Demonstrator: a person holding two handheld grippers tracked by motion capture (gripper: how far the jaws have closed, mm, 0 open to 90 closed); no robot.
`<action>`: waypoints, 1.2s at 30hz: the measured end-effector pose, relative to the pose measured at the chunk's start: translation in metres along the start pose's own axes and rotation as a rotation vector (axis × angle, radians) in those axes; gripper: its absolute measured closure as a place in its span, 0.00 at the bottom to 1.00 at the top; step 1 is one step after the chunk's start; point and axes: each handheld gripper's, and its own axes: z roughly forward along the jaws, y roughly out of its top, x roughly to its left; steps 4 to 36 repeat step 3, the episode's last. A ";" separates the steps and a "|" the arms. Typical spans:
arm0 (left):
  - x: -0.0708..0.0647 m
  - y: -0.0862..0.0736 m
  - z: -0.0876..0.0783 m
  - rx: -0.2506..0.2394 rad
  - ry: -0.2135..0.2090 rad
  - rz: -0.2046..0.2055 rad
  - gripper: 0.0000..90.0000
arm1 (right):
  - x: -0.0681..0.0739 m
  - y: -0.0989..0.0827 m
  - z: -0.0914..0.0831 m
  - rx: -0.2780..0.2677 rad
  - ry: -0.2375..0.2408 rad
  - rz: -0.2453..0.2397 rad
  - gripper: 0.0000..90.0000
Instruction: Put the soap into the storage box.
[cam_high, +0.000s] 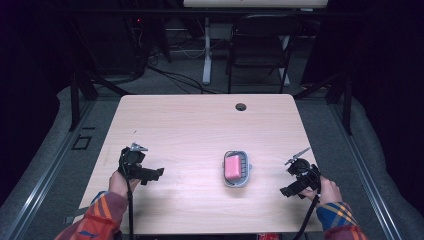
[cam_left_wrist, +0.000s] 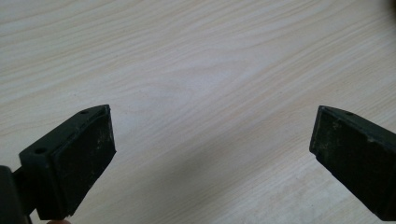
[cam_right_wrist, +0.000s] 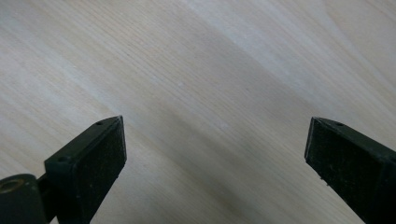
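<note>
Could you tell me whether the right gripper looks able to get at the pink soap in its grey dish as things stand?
Probably yes. The right gripper is open, and bare table lies between it and the pink soap, which sits exposed in the open-topped grey dish.

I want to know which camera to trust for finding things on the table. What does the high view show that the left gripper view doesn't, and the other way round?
High view alone: the pink soap lying in a grey dish between the two hands, the cable hole near the table's far edge, the right gripper, and a chair beyond the table. Left gripper view alone: a close look at the dark pads, spread wide with bare wood between them. Both share: the light wooden table and the left gripper, open and empty.
</note>
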 end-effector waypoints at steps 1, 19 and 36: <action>0.000 0.000 0.000 0.000 0.000 0.000 0.00 | 0.000 0.000 0.000 0.000 0.000 0.000 0.06; 0.000 0.000 0.000 -0.005 0.000 0.000 0.00 | 0.000 0.000 0.001 0.003 -0.003 -0.007 0.06; 0.000 0.000 0.000 -0.005 0.000 0.000 0.00 | 0.000 0.000 0.001 0.003 -0.003 -0.007 0.06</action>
